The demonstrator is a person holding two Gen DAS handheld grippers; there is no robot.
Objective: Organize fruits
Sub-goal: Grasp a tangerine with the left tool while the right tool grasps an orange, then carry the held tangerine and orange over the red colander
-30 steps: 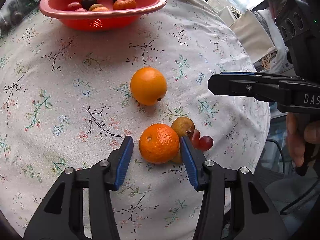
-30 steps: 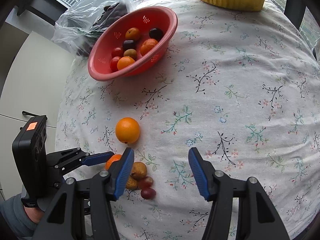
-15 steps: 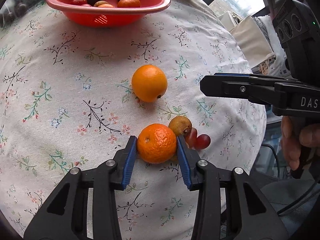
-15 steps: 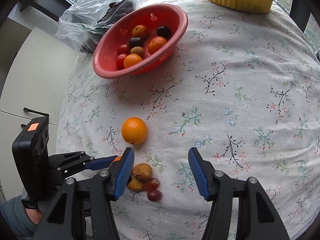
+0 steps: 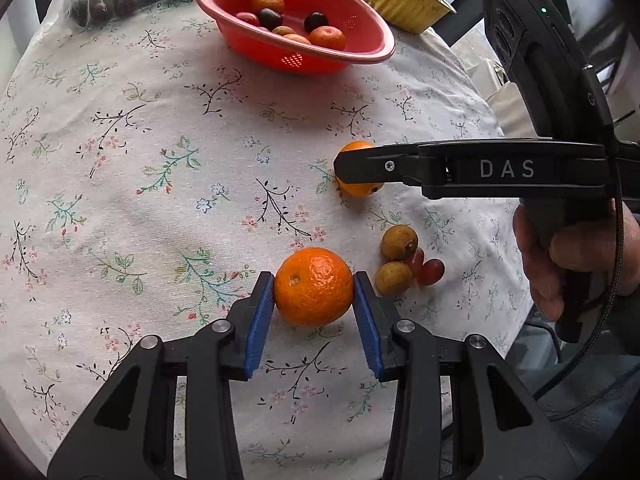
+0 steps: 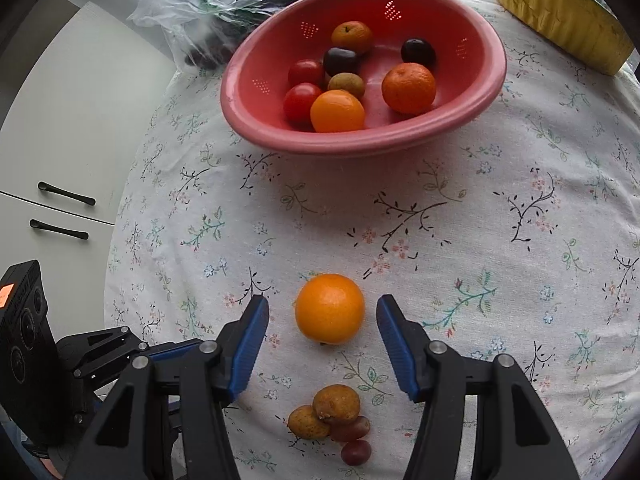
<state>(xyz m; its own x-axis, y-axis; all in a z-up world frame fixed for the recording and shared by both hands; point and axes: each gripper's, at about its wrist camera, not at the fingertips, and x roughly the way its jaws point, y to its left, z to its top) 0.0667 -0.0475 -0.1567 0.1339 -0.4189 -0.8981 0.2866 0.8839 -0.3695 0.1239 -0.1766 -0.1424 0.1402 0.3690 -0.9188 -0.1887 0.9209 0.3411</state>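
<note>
— Left gripper (image 5: 314, 290)?
— Clamped on a tangerine (image 5: 313, 286), both blue pads touching its sides, near the table's (image 5: 120, 152) front edge.

— Right gripper (image 6: 322, 322)?
— Spread wide around a smooth orange (image 6: 330, 308), pads apart from the peel; the orange rests on the cloth.

— Other fruit?
— Two brown longans (image 6: 324, 412) and two red grapes (image 6: 352, 440) lie clustered, touching, just nearer the front edge than the orange. The red colander (image 6: 360, 140) near the far edge holds mixed fruit.
</note>
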